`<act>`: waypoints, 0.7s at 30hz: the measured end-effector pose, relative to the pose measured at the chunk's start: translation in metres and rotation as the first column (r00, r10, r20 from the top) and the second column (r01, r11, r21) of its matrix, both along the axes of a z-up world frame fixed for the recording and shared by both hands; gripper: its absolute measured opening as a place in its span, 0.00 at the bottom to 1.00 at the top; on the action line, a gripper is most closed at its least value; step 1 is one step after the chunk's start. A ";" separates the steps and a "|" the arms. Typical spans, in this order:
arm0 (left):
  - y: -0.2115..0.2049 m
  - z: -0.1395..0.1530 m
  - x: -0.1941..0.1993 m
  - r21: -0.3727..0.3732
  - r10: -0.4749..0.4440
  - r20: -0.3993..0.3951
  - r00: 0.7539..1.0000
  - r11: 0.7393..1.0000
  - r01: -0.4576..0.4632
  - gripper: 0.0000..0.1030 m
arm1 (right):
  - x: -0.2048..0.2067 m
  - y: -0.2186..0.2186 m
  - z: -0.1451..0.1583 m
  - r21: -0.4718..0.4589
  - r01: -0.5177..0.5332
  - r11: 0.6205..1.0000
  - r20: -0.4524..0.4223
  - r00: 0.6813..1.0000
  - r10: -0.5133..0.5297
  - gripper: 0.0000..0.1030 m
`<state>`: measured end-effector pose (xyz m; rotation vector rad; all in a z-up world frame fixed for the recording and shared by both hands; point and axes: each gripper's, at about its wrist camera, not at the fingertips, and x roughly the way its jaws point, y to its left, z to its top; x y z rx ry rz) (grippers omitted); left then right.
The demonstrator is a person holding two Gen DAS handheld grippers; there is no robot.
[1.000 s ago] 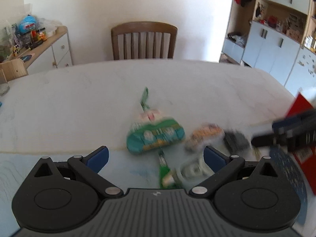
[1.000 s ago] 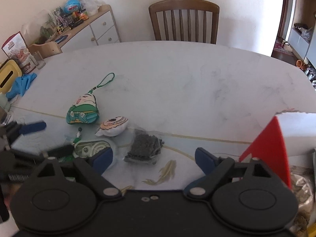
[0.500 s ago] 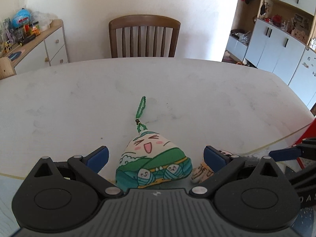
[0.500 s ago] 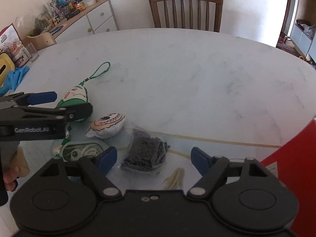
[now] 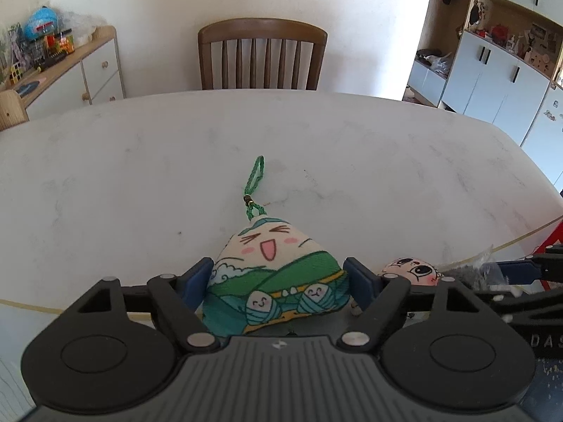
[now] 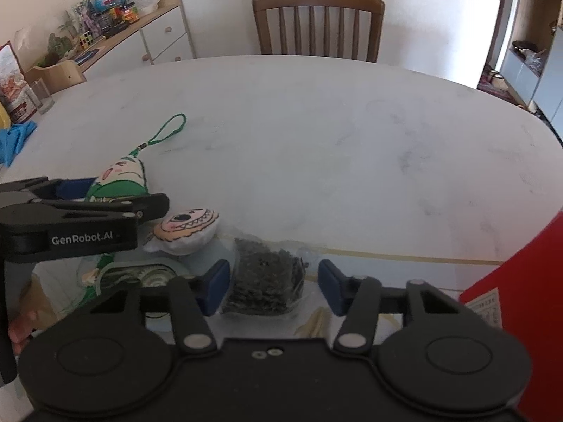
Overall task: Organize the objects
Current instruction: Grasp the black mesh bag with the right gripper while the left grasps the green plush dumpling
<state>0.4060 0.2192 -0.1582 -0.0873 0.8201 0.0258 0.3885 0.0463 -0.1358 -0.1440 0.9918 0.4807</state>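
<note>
Far left of the right wrist view: blue cloth (image 6: 16,139) at the rim of the pale desk (image 6: 352,147), sideboard (image 6: 147,35) behind.

Next right, left tongs (image 5: 278,283), a second ago spread wide and short of the toys, now drawn in around the green dumpling plush (image 5: 274,277); blue pads (image 5: 197,281) touching both flanks of the fabric, so grasping the dumpling plush, though not yet raised from the desk; green cord loop (image 5: 255,183) trailing forward, slack on the surface; by judgement, first pick of the sorting nearly secured, lift next.

Just beside on the right, round face plush (image 5: 411,270), close against the right pad and liable to be nudged on the lift; below it in the right wrist view, clear tape dispenser (image 6: 140,276), partly hidden under the left tool.

Further right, right tongs (image 6: 272,286) released, lowered over the last second toward the clear bag of dark bits (image 6: 267,277); bag between the pads, left pad near it, right pad apart.

Far right, red box (image 6: 520,281) filling the corner, limiting sideways travel there.

Beyond the cluster, wide bare marble toward the wooden chair (image 5: 262,56); ample room forward; curved desk edge well apart on both sides.
</note>
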 end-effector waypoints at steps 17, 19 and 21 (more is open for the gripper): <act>-0.005 0.045 -0.024 0.021 -0.030 0.021 0.999 0.999 0.030 0.71 | -0.010 -0.024 0.030 0.103 0.065 0.993 -0.005 0.998 -0.065 0.32; -0.008 0.056 -0.032 0.029 -0.040 0.033 0.999 0.999 0.039 0.71 | -0.017 -0.028 0.039 0.121 0.056 0.991 0.002 0.998 -0.057 0.32; -0.013 0.067 -0.040 0.041 -0.046 0.036 0.998 0.998 0.045 0.71 | -0.026 -0.032 0.050 0.132 0.046 0.990 0.017 0.999 -0.048 0.32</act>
